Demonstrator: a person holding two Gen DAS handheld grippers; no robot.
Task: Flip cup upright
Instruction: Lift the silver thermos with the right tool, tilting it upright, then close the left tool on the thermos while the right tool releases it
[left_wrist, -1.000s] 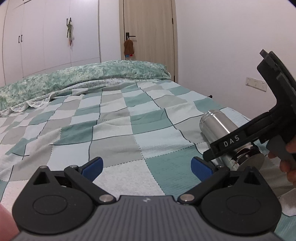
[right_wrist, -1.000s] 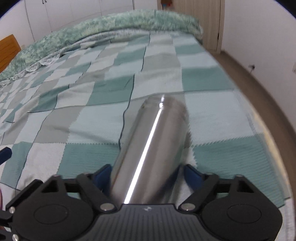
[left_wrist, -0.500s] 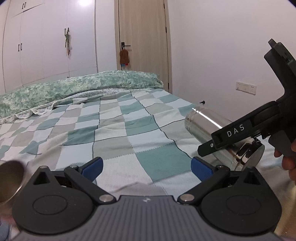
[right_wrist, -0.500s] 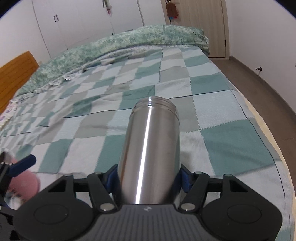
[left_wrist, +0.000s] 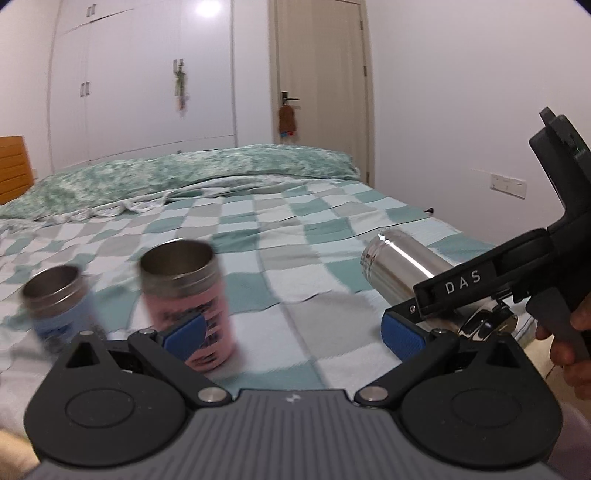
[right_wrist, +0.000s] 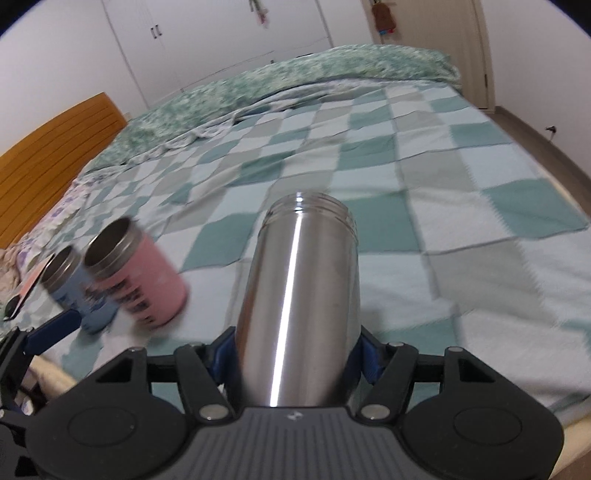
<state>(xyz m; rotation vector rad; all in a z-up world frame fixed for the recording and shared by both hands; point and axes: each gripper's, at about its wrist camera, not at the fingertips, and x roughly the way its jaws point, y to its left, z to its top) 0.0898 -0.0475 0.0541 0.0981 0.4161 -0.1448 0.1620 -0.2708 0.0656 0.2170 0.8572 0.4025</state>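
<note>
The right gripper (right_wrist: 291, 354) grasps the steel cup (right_wrist: 299, 295), which juts out tilted beyond its jaws; the left gripper (left_wrist: 291, 336) is released, a pink cup (left_wrist: 188, 299) past its left finger

The left wrist view looks low and level across the checkered bedspread (left_wrist: 280, 236) toward the door (left_wrist: 321, 85) and wardrobe (left_wrist: 140, 81). The right wrist view sits higher, tilted down, close behind the steel cup (right_wrist: 299, 295). Both share the bedspread, steel cup, pink cup (left_wrist: 192, 295) and blue cup (left_wrist: 59, 302).
</note>
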